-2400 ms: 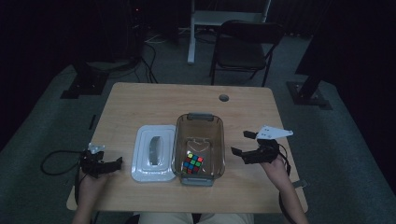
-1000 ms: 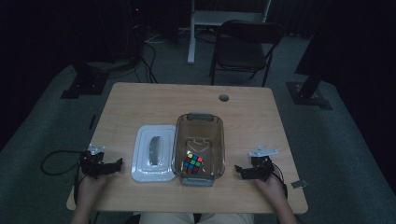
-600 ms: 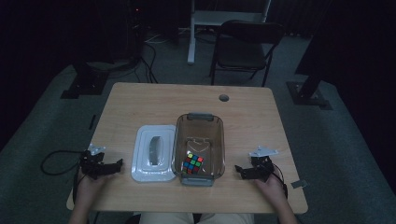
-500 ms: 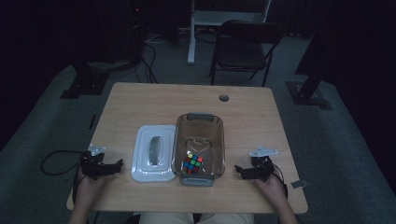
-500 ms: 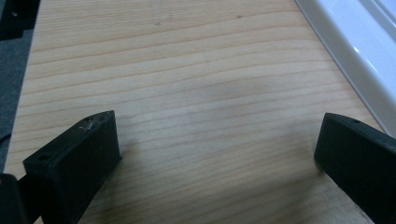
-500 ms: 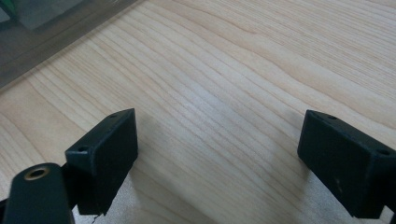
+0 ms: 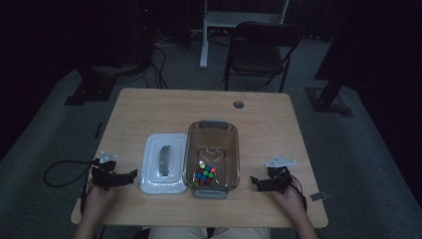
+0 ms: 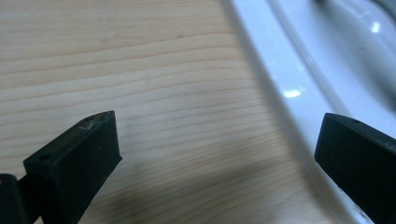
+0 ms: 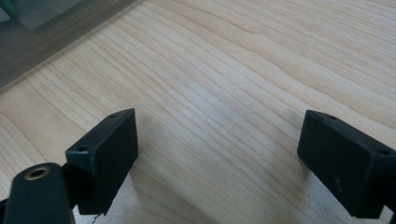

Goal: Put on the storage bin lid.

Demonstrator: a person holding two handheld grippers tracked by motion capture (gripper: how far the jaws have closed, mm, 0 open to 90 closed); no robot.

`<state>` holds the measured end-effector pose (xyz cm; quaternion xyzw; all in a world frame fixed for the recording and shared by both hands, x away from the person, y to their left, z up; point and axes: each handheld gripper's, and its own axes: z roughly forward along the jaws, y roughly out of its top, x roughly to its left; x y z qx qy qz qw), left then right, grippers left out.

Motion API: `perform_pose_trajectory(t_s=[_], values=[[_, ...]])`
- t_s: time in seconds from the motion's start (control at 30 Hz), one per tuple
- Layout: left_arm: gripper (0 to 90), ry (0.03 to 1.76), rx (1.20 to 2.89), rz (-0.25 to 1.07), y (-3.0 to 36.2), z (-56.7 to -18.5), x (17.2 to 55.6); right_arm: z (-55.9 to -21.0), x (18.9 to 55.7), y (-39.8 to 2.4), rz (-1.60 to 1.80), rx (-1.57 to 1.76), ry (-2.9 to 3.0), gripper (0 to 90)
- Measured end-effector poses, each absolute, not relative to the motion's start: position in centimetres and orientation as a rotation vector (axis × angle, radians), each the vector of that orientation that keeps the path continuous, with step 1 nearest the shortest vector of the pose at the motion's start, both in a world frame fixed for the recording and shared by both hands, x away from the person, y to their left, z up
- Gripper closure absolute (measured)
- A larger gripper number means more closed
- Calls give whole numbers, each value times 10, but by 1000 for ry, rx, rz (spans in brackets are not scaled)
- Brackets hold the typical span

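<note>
Clear tub (image 7: 212, 154) holds a colourful cube (image 7: 205, 175); white lid (image 7: 163, 163) beside it. Both grippers, left (image 7: 130, 175) & right (image 7: 255, 181), rest w/ jaws apart on wood table (image 7: 263, 124); dark room.

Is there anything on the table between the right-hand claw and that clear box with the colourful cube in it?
No. In the high view, only bare wood separates the right gripper from the clear box holding the cube.
</note>
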<state>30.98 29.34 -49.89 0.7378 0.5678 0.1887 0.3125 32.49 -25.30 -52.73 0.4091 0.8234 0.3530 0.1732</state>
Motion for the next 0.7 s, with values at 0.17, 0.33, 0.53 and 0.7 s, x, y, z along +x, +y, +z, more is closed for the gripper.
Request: perform_pose_trajectory(t_s=[0.17, 0.33, 0.53, 0.7], values=[[8, 1444, 1998, 476, 274, -495, 312, -527, 325, -253, 1001, 1160, 2335, 117], [8, 1382, 2020, 426, 257, -488, 313, -527, 325, -253, 1001, 1160, 2335, 117], [8, 1332, 2024, 404, 239, -485, 317, -527, 325, -253, 1001, 1160, 2335, 117], [8, 1298, 2107, 412, 220, -488, 322, -527, 325, -253, 1000, 1160, 2336, 117]])
